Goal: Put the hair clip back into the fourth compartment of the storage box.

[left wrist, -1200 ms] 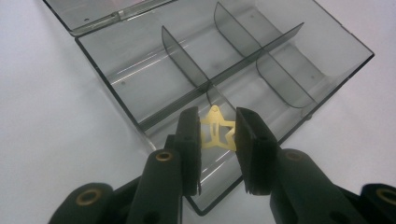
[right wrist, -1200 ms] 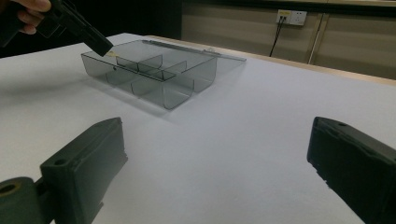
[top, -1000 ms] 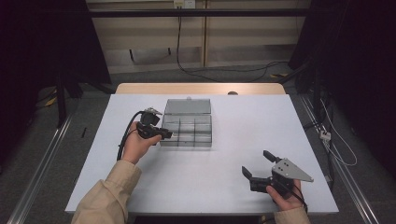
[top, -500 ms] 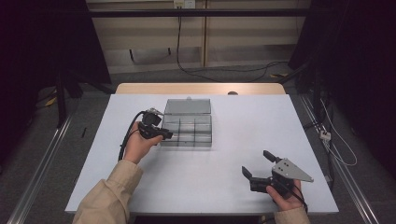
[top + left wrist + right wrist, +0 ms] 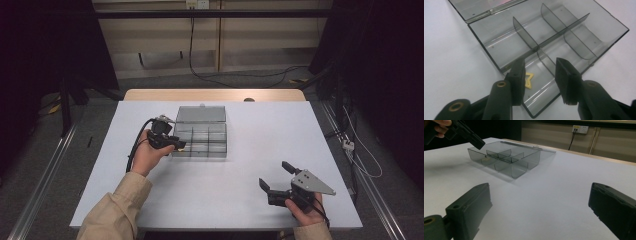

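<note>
A clear grey compartment box (image 5: pixel 220 142) lies open mid-table, its lid (image 5: pixel 201 114) flat behind it. My left gripper (image 5: pixel 179 145) hovers over the box's near-left corner. In the left gripper view its jaws (image 5: pixel 540 66) stand a little apart and have just been opening, with nothing pressed between them. Below them a small yellow star (image 5: pixel 529 82) lies on the floor of the corner compartment, partly hidden by one jaw. My right gripper (image 5: pixel 274 174) rests near the table's front right, wide open and empty (image 5: pixel 540 188), facing the box (image 5: pixel 519 170).
The white table (image 5: pixel 260 125) has free room around the box. The box's other compartments (image 5: pixel 574 32) look empty. A wooden strip (image 5: pixel 215 95) runs along the far edge, with cables on the floor beyond. The left gripper (image 5: pixel 477 143) appears in the right gripper view.
</note>
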Motion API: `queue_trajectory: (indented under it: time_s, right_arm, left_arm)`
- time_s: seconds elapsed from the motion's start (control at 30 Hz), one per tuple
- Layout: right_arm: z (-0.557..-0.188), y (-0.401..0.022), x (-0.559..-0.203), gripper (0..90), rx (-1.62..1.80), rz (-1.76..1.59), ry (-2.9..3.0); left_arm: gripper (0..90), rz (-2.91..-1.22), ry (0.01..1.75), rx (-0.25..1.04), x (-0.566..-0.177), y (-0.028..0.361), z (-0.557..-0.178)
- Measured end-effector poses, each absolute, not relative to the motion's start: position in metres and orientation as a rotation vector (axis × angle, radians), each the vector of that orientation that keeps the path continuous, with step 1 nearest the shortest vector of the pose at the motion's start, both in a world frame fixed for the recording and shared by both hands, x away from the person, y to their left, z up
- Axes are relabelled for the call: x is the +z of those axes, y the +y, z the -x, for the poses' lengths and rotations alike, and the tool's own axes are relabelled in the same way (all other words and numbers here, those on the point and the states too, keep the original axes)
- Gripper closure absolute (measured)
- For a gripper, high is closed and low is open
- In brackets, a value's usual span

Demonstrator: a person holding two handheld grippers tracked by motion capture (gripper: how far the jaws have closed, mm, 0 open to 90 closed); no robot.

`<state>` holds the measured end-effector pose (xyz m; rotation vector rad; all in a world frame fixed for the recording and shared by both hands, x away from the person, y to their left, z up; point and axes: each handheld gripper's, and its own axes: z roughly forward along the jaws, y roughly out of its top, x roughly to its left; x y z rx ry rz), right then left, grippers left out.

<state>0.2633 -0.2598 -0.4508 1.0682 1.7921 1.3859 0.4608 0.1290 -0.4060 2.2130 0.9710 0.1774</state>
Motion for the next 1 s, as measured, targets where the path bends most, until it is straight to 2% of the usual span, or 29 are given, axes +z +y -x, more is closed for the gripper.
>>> queue_trajectory:
  time_s: [0.07,0.13,0.23,0.47,1.0]
  right_arm:
    - [-0.263,-0.26,-0.451,3.7,1.388,-1.068,1.791]
    - [-0.263,-0.261,-0.45,3.7,1.387,-1.069,1.787]
    - [-0.263,-0.261,-0.45,3.7,1.386,-1.068,1.787]
    - [-0.261,-0.263,-0.45,3.7,1.385,-1.075,1.779]
    - [-0.261,-0.262,-0.451,3.7,1.379,-1.076,1.786]
  left_arm:
    - [50.6,-2.209,0.965,0.179,-0.404,0.128,-0.459]
    - [49.6,-2.218,0.948,0.174,-0.402,0.128,-0.456]
    - [39.9,-2.211,0.936,0.172,-0.397,0.128,-0.45]
    - [27.5,-2.207,0.874,0.153,-0.389,0.131,-0.436]
    - [21.1,-2.179,0.846,0.162,-0.397,0.152,-0.41]
